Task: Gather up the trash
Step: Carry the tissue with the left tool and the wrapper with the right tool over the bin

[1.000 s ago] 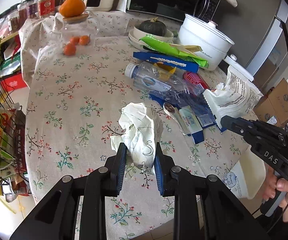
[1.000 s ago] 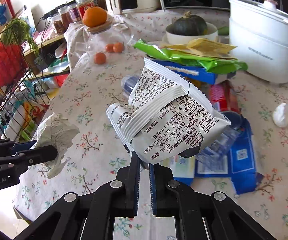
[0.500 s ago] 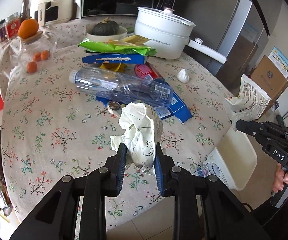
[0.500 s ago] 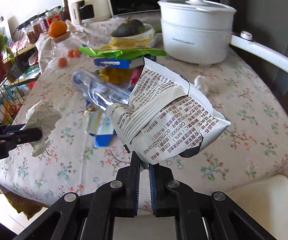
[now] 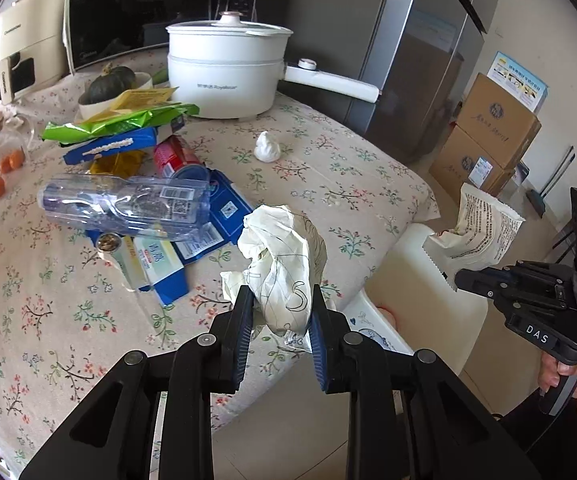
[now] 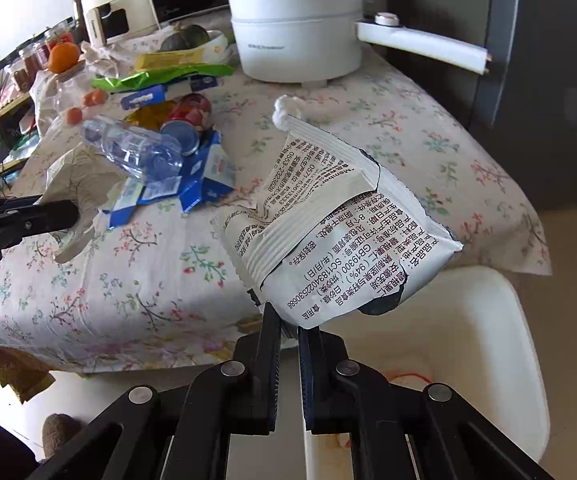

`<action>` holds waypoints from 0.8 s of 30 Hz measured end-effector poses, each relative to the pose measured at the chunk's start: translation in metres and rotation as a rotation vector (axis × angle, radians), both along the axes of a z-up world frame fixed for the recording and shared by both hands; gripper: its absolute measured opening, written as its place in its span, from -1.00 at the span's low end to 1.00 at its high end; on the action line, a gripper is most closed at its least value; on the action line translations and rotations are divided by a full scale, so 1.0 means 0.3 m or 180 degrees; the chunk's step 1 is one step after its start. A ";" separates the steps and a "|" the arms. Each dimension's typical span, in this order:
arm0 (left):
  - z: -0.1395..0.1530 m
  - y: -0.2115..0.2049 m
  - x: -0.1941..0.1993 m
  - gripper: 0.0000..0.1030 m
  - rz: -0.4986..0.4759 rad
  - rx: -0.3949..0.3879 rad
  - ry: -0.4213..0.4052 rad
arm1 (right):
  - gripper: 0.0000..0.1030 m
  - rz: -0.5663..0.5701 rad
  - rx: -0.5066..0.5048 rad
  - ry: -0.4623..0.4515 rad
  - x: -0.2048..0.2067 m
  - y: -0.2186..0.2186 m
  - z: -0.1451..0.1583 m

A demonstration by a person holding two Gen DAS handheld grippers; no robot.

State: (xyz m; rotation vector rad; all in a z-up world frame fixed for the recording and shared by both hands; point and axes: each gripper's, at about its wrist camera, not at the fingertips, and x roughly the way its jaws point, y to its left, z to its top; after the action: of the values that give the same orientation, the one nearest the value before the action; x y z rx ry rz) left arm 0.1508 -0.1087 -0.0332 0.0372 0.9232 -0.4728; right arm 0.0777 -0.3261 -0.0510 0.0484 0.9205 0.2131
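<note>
The left claw (image 5: pixel 280 316) is clamped on a crumpled paper wad (image 5: pixel 282 256), its two pads pressing the wad's lower sides, and it hangs over the near edge of the counter (image 5: pixel 68 308) covered in a floral cloth. The right claw (image 6: pixel 288 332) is pinched tight on the bottom corner of an empty white snack bag (image 6: pixel 328 236) printed with dark text — in its own view the bag sits at about 12 o'clock from the fingers, above the rim of a white bin (image 6: pixel 504 320) that stands on the floor just beside the counter. In the left view that same bag (image 5: pixel 484 228) shows at 3 o'clock, over the bin (image 5: pixel 416 276), with a hand (image 5: pixel 568 376) gripping the handle below. More trash lies on the counter: a crushed clear bottle (image 5: pixel 124 204) at 10 o'clock from the wad, flattened blue cartons (image 5: pixel 224 212) under and beside it, a red can (image 5: pixel 172 154), a green wrapper (image 5: pixel 116 120) on a blue box, and a small white tissue ball (image 5: pixel 267 147) at 12 o'clock — well apart from the pile. A white pot (image 5: pixel 224 72) with a long handle stands at the far side.
</note>
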 end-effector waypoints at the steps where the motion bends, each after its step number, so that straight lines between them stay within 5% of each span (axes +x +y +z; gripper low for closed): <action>1: -0.003 -0.026 -0.007 -0.46 -0.0046 0.0001 -0.0004 | -0.85 -0.0029 -0.0030 0.0025 -0.010 -0.020 -0.011; 14: -0.128 -0.402 -0.078 -0.45 -0.0679 0.0137 0.0069 | -0.85 -0.0496 -0.0090 0.0451 -0.120 -0.286 -0.143; 24: -0.249 -0.560 -0.069 -0.40 -0.0893 0.0225 0.0153 | -0.85 -0.0851 0.0014 0.0670 -0.178 -0.431 -0.193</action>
State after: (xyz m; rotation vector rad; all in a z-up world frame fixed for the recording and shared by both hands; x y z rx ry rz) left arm 0.1302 -0.2768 -0.1079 0.2226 0.9867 -0.7030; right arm 0.0242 -0.4553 -0.1088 0.1997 1.1118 -0.0394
